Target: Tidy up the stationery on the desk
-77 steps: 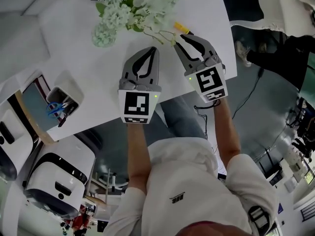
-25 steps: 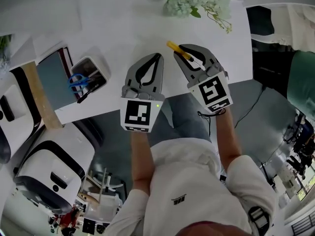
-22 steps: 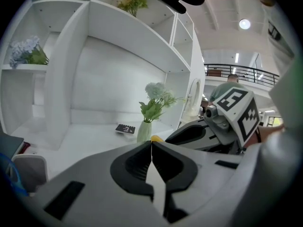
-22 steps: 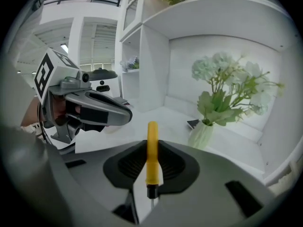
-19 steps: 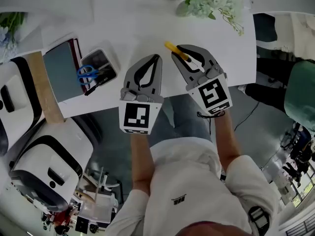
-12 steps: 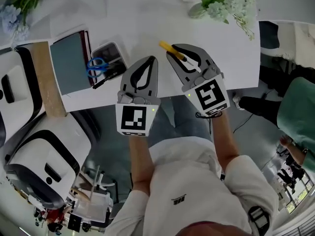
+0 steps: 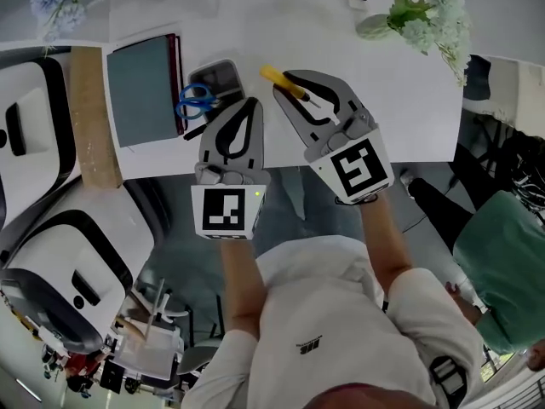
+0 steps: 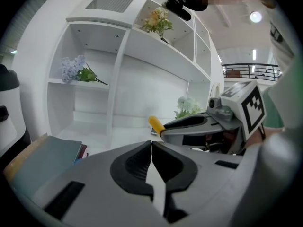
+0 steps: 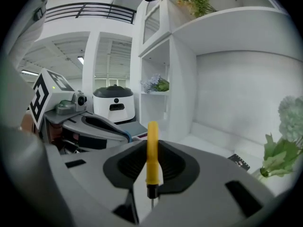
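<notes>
White desk (image 7: 366, 83) carries a grey notebook (image 7: 143, 90) and, just beside it, a pen holder (image 7: 228, 66) with blue scissors (image 7: 196, 100) inside. The left gripper (image 7: 254, 103) hovers near the holder, jaws pressed together on nothing. The right gripper (image 9: 152, 148) pinches a yellow pen (image 9: 152, 131) (its long end juts past the jaw tips). Held so unevenly, the pen could pivot or slip and miss the holder.

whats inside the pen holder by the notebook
Blue scissors and a dark pen stick out of the pen holder. Its interior is dark and the left gripper overlaps one edge, hiding anything else.
</notes>
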### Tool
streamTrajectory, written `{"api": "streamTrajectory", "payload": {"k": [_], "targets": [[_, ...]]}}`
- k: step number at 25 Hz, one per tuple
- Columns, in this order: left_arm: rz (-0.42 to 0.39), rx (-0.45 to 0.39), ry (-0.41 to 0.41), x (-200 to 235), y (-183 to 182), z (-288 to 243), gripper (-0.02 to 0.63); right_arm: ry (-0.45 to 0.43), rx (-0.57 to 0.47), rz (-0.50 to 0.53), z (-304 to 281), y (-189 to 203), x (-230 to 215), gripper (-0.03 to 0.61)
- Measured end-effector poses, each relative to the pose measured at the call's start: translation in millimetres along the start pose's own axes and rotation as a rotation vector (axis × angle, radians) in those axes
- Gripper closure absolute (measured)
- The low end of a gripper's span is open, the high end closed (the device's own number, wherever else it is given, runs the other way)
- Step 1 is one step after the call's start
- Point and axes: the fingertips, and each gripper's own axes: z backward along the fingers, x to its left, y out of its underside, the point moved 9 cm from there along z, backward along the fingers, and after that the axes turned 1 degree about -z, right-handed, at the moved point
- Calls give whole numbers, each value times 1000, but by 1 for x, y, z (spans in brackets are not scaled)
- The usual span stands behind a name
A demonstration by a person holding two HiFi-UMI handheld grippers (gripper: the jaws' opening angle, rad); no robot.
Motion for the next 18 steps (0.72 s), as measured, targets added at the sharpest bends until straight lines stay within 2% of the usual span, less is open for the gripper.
{"api": "streamTrajectory", "payload": {"k": [18], "targets": [[28, -17, -116, 69, -2, 41, 614, -98, -121, 26, -69, -50, 38, 520]]}}
